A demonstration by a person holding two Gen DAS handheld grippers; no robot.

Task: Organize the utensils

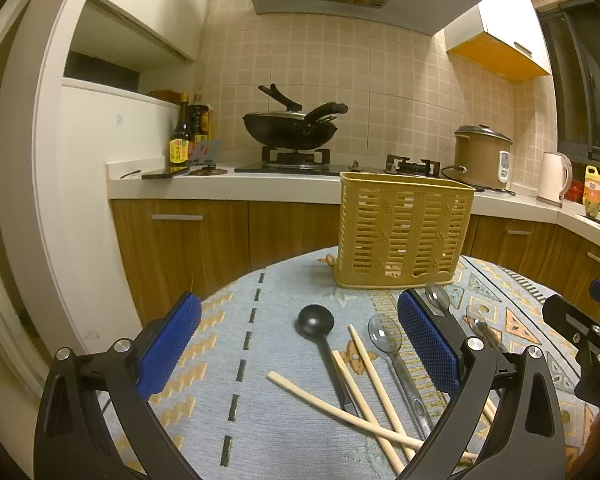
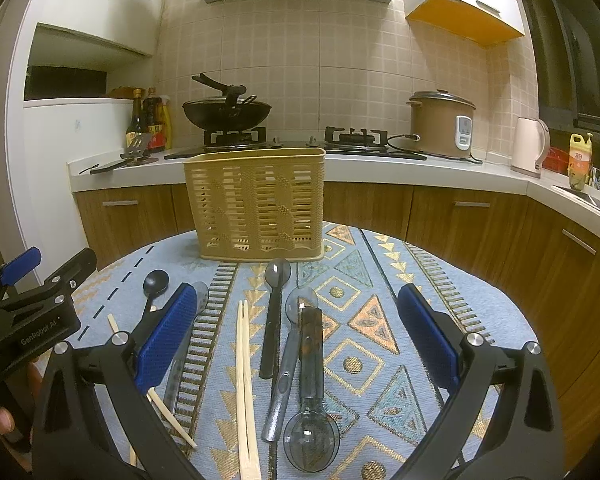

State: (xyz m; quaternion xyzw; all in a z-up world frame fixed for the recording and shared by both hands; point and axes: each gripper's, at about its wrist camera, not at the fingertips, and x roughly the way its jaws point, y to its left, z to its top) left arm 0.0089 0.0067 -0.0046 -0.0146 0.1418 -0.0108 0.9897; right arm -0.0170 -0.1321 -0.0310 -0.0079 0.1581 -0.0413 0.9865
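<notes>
A tan slotted utensil basket (image 1: 404,232) stands upright at the far side of the patterned table; it also shows in the right wrist view (image 2: 256,204). My left gripper (image 1: 300,312) is open and empty above a black ladle (image 1: 320,336), loose chopsticks (image 1: 364,396) and a clear spoon (image 1: 396,356). My right gripper (image 2: 298,308) is open and empty above a pair of chopsticks (image 2: 244,380), a black-handled spoon (image 2: 274,312), a grey clear spoon (image 2: 290,352) and a dark clear spoon (image 2: 312,392) lying bowl-near.
The patterned tablecloth (image 2: 380,320) covers a round table. Behind it are wooden cabinets, a counter with a wok (image 1: 290,128), sauce bottles (image 1: 182,140), a rice cooker (image 2: 442,124) and a kettle (image 2: 530,146). The other gripper shows at each view's edge.
</notes>
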